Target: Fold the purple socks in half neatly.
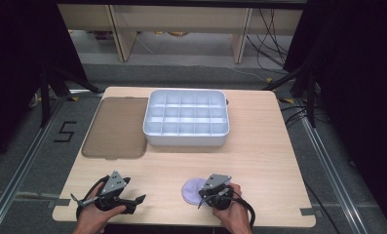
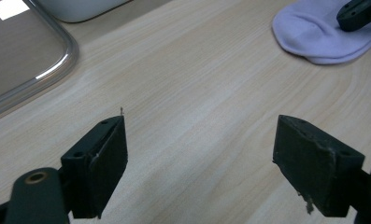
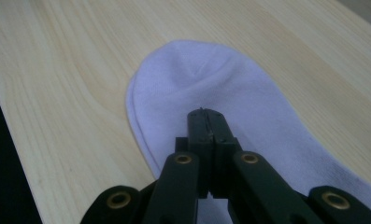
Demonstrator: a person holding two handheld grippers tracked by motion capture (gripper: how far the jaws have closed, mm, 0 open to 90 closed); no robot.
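A pale lavender sock [image 1: 193, 189] lies flat on the wooden table near the front edge, right of centre. My right gripper [image 1: 203, 196] is over the sock's right part, and its jaws are shut tight against each other. In the right gripper view the closed tips [image 3: 206, 114] sit just above the sock [image 3: 197, 74], with no fabric visibly pinched between them. My left gripper [image 1: 135, 202] rests at the front left, pointing right, its jaws wide open [image 2: 199, 140] over bare wood. The left gripper view has the sock [image 2: 314, 32] at its top right, under the right gripper's jaw tip.
A white tray [image 1: 186, 139] divided into several compartments stands at the back middle of the table. A brown translucent lid [image 1: 115, 126] lies flat to its left. Bare wood stretches between the tray and the grippers. The table's front edge is close under both hands.
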